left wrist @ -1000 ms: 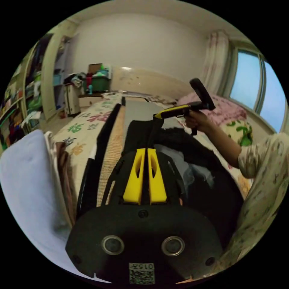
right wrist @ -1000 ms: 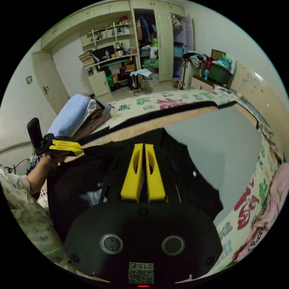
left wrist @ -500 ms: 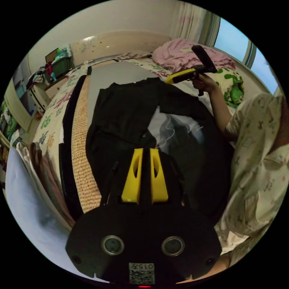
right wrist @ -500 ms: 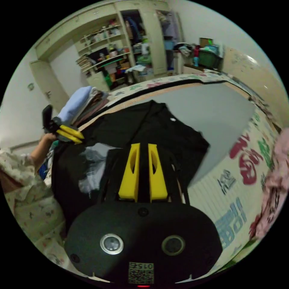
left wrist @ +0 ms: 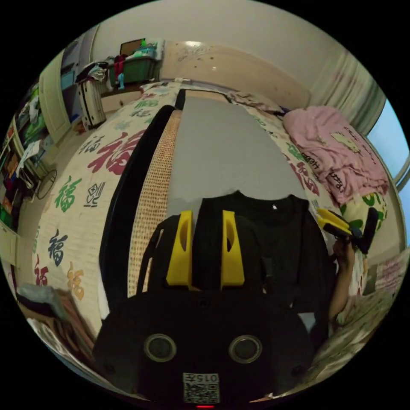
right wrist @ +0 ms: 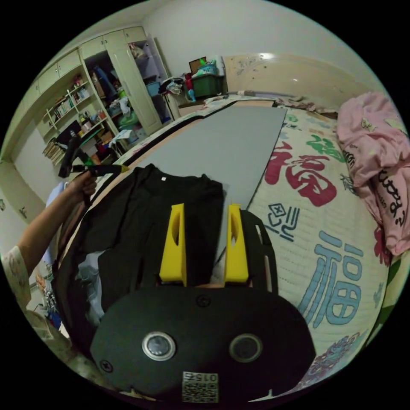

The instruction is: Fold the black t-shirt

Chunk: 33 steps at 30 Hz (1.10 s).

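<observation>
Lying flat on the grey mat [left wrist: 222, 149], collar toward the headboard, the black t-shirt [left wrist: 256, 230] is spread and free of both tools. Left gripper [left wrist: 205, 247]: jaws parted, empty, above the shirt's left edge. Right gripper [right wrist: 204, 243]: jaws parted, empty, over the right sleeve. Likely next: grip sleeve and hem on one side, fold evenly toward centre.
</observation>
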Motion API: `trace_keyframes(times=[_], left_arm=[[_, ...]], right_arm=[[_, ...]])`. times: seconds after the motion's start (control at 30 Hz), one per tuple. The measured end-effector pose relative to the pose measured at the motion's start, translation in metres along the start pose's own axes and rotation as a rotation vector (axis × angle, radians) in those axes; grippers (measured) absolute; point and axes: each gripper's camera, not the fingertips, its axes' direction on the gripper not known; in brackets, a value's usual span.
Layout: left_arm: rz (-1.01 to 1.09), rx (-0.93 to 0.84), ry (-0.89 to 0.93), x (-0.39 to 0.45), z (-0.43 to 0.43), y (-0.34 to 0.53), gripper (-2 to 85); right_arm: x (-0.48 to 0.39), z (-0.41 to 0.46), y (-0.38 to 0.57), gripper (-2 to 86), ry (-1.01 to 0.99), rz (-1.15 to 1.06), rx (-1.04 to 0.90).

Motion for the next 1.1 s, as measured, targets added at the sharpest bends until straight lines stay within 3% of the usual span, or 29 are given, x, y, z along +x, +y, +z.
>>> trace_keyframes(times=[0.2, 0.4, 0.53, 0.63, 0.77, 0.9, 1.1], left_arm=[[0.085, -0.077, -0.089, 0.006, 0.041, -0.022, 9.4], [0.151, -0.103, -0.025, 0.015, 0.049, -0.015, 2.4], [0.241, -0.047, -0.132, 0.041, 0.021, 0.006, 1.1], [0.292, 0.059, -0.155, 0.057, -0.031, 0.041, 0.7], [0.298, 0.212, -0.086, 0.057, -0.114, 0.117, 0.6], [0.34, 0.266, -0.019, 0.044, -0.176, 0.227, 0.6], [0.368, 0.244, 0.146, 0.015, -0.18, 0.42, 0.5]], right_arm=[[-0.014, 0.0, 0.001, 10.2, 0.07, -0.032, -0.077], [-0.019, -0.015, 0.005, 2.2, 0.117, -0.051, -0.1], [-0.021, -0.036, 0.006, -0.1, 0.102, -0.094, -0.115], [-0.041, -0.09, 0.009, -0.5, 0.035, -0.126, 0.01], [-0.11, -0.176, 0.044, -0.6, 0.077, -0.256, 0.14], [-0.153, -0.23, 0.09, -0.7, 0.034, -0.389, 0.095], [-0.176, -0.284, 0.232, -0.7, -0.255, -0.36, -0.003]])
